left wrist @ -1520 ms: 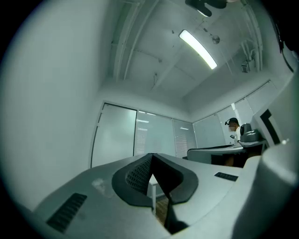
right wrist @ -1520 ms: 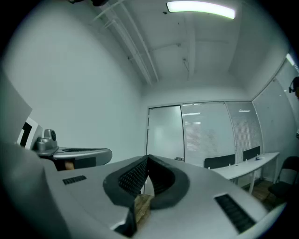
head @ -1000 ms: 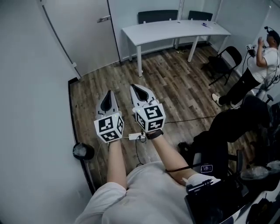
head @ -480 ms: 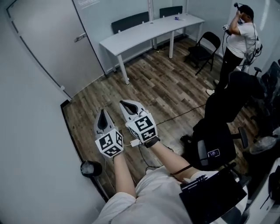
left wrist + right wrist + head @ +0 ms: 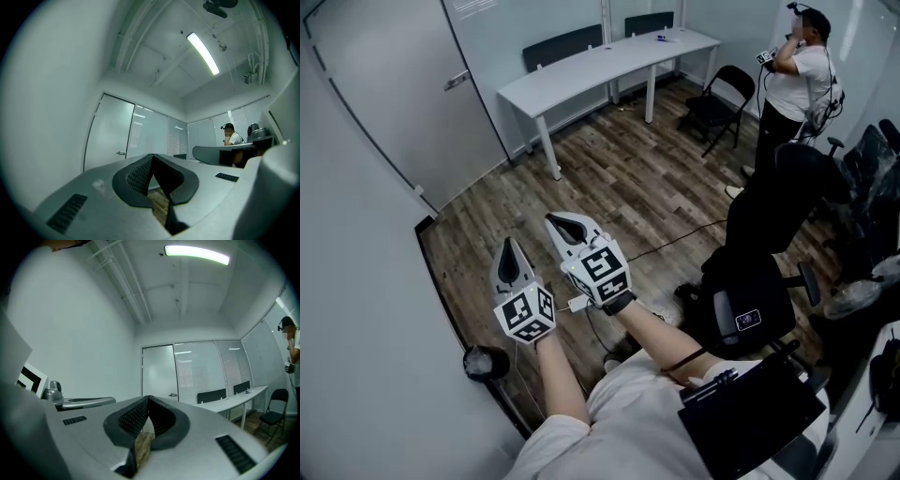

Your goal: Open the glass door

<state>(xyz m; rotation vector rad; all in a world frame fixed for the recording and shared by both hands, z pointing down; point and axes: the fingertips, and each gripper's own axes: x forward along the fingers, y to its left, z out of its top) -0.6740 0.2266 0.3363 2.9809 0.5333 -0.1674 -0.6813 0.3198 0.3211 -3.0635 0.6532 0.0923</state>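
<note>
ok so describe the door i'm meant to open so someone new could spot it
Start at the long white table against the far glass wall. Left of it, past the table's end, stands the glass door. Unlike the neighbouring panels, it carries a metal lever handle.

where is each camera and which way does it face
Head view: on the person's head, steeply down at the wood floor; both forearms, left gripper and right gripper show.
Left gripper view: on that gripper, toward the glass door; its shut jaws show.
Right gripper view: likewise, same door; shut jaws show.
Shared: both gripper views catch the door and the standing person.
</note>
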